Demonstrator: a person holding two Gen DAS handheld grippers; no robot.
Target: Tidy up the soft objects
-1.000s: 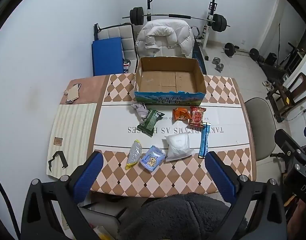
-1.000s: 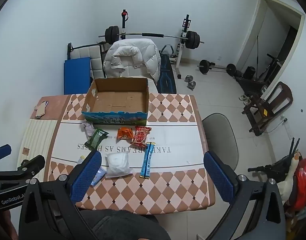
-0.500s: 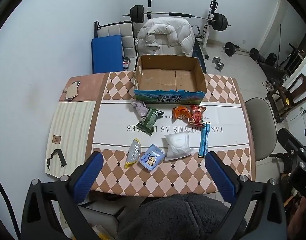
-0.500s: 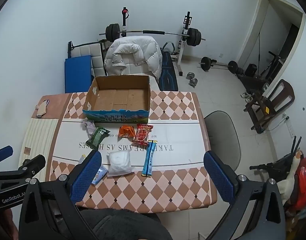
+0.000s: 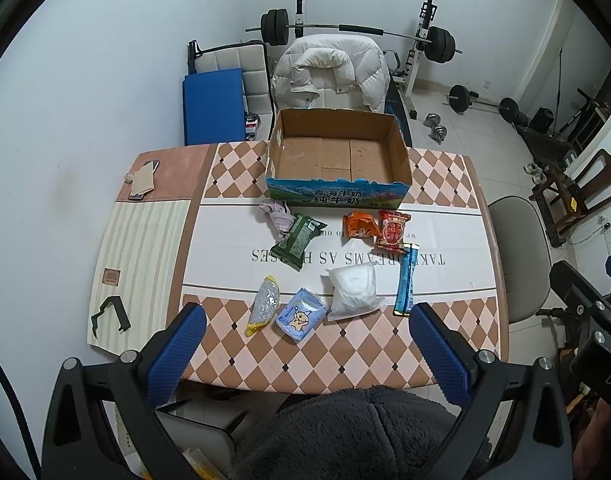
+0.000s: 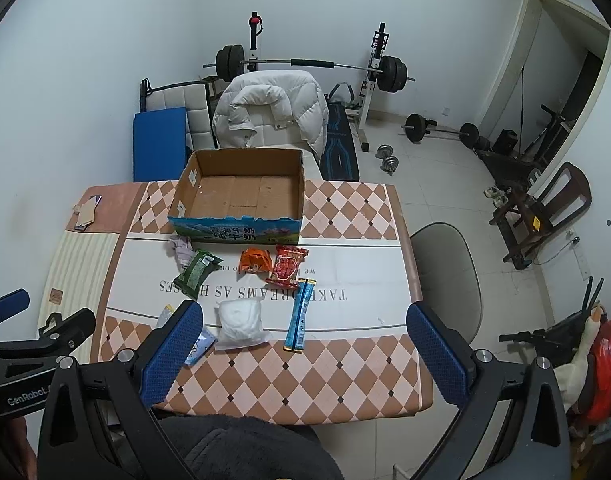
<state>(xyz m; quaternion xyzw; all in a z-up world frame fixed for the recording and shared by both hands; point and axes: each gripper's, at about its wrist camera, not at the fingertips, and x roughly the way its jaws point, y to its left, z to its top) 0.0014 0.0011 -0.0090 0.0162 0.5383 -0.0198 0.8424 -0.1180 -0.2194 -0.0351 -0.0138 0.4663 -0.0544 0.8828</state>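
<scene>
Over the last second both views have drawn slightly back and up from the table (image 5: 445,184), so a little more of its near edge shows, while nothing on it has shifted; I read this as the start of the job, with no item yet chosen; the left gripper (image 5: 305,344) hangs released and empty above the near edge, and the right gripper (image 6: 301,344) likewise stands spread wide with nothing between its fingers; the cardboard box (image 5: 337,156) sits empty at the far side of the table, its open top facing up; the soft items lie loose in front of it: a grey cloth (image 5: 275,216) touching a green packet (image 5: 299,236), an orange packet (image 5: 359,226) beside a red packet (image 5: 392,231), a blue stick pack (image 5: 406,280), a white pouch (image 5: 353,288), a light blue packet (image 5: 301,314) and a silver-yellow packet (image 5: 265,304); the near row lies close to the table's front edge, so a push could slide something off; the checked strips left and right of the items are bare, and the path to the box looks open from above.
</scene>
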